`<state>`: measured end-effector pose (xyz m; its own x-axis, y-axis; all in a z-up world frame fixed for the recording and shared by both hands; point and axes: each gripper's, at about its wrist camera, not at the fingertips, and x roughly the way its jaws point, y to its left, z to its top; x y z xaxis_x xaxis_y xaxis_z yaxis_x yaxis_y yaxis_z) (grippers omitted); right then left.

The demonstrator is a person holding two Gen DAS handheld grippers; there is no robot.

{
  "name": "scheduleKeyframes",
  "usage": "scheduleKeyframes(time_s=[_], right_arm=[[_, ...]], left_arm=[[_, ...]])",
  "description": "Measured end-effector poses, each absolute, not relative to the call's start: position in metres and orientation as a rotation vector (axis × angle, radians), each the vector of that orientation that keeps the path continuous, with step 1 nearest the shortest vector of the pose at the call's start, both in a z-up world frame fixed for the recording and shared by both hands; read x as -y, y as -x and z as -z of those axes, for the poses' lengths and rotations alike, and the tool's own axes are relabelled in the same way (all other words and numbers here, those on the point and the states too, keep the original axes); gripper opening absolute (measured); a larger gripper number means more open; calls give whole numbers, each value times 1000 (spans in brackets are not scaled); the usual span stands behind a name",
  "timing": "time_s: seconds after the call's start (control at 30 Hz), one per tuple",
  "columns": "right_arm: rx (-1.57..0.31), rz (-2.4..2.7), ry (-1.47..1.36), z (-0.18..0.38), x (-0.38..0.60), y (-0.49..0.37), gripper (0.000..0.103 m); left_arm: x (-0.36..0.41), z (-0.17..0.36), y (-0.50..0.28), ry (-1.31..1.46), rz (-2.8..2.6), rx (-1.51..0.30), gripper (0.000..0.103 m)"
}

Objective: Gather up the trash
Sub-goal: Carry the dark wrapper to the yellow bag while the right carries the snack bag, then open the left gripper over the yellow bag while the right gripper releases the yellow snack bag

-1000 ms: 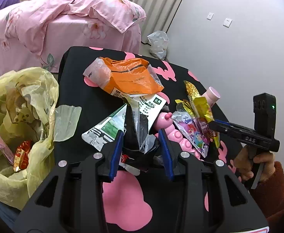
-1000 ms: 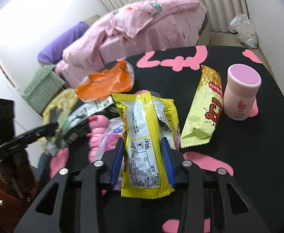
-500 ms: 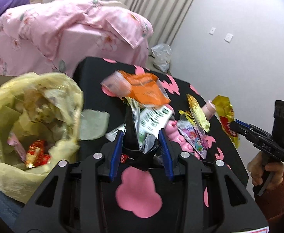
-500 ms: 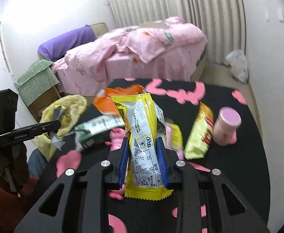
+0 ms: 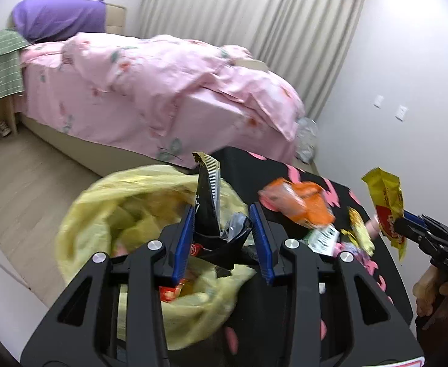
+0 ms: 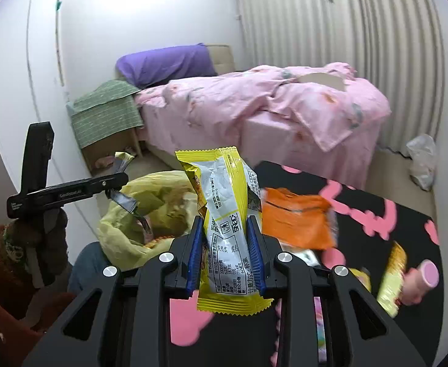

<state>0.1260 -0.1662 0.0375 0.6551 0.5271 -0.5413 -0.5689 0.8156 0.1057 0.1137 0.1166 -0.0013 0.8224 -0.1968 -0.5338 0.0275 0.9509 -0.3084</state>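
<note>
Table: packet lies on top, toward the far side; small bottle lies on its side near the right edge, a wrapper just beside it on the left. Trash bag: beside the table's left edge, wrappers inside. Bed: behind table and bag. Pillow: at the bed's far end. Curtain: behind the bed.

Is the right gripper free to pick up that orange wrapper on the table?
Probably not: the right gripper is already shut on a yellow wrapper. The orange wrapper lies uncovered on the table.
</note>
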Motion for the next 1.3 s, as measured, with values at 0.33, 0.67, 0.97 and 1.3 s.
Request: scheduleKeyframes(time_s=[0.33, 0.67, 0.97, 1.3], right_arm=[[-640, -768, 104, -28, 95, -161, 28], [-814, -932, 136, 29, 9, -215, 28], [-871, -913, 189, 63, -21, -237, 32], [-784, -870, 285, 69, -23, -227, 44]], left_arm=[[-172, 36, -123, 390, 47, -648, 35], [-192, 88, -146, 426, 17, -795, 35], [-204, 97, -147, 459, 9, -805, 36], [-213, 73, -138, 515, 31, -686, 84]])
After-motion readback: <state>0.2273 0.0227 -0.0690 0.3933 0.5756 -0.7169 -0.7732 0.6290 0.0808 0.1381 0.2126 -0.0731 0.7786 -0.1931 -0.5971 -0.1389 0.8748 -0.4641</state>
